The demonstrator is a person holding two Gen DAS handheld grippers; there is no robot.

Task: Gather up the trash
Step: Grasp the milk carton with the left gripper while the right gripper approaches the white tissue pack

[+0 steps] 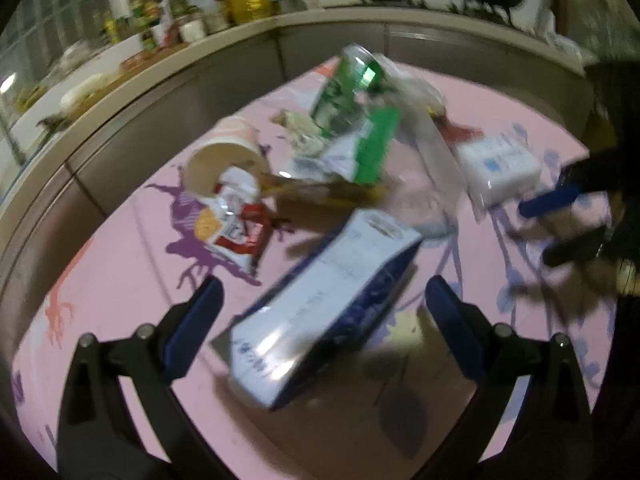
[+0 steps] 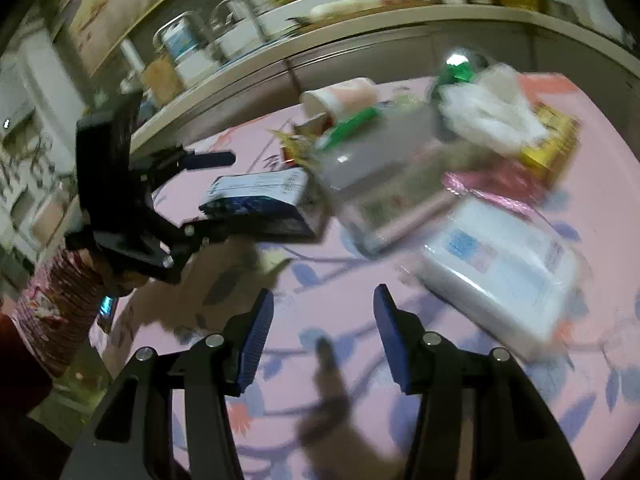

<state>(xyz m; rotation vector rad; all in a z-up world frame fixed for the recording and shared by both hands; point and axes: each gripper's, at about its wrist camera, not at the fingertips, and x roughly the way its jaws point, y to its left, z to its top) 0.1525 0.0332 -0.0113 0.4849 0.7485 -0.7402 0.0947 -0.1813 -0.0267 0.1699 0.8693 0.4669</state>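
Observation:
Trash lies on a pink patterned tablecloth point(image 1: 120, 280). A white and dark blue carton point(image 1: 320, 312) lies on its side between the wide-open fingers of my left gripper point(image 1: 324, 308), apart from both pads. It also shows in the right wrist view point(image 2: 260, 200). Beyond it lie a red and white snack wrapper point(image 1: 236, 220), a tipped paper cup point(image 1: 224, 160), a green can point(image 1: 348, 84), a green and white carton point(image 1: 360, 152), a clear plastic bottle point(image 1: 428, 168) and a white tissue pack point(image 1: 500, 168). My right gripper point(image 2: 324, 320) is open and empty over bare cloth, left of the tissue pack point(image 2: 508, 272).
A crumpled plastic bag point(image 2: 488, 108), a yellow packet point(image 2: 552, 144) and a pink wrapper point(image 2: 492, 184) lie at the far right. A kitchen counter point(image 1: 160, 64) with bottles and jars runs behind the table. The frames are motion-blurred.

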